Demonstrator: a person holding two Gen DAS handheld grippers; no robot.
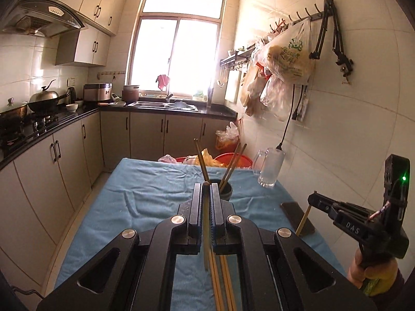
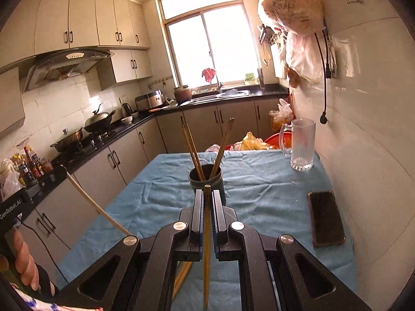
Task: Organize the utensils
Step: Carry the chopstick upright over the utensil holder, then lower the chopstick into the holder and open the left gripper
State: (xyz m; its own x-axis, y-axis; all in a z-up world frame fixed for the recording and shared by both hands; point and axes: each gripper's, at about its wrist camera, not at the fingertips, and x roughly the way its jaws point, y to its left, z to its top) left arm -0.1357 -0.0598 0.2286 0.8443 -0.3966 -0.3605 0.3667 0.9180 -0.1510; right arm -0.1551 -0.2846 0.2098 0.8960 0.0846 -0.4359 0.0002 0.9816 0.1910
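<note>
Now my blue-clothed table (image 2: 259, 181) fills the view below both grippers; on it stand a dark holder (image 2: 206, 180) with four chopsticks (image 2: 193, 150) leaning inside, a glass mug (image 2: 302, 145) by the wall, a phone (image 2: 326, 217) lying flat; my left gripper (image 1: 206, 189) is clamped on one chopstick (image 1: 206, 223); my right gripper (image 2: 207, 194) likewise pinches a single chopstick (image 2: 206, 233).

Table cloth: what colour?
Light blue cloth, plain and wrinkled; the right wrist view shows it best.
</note>
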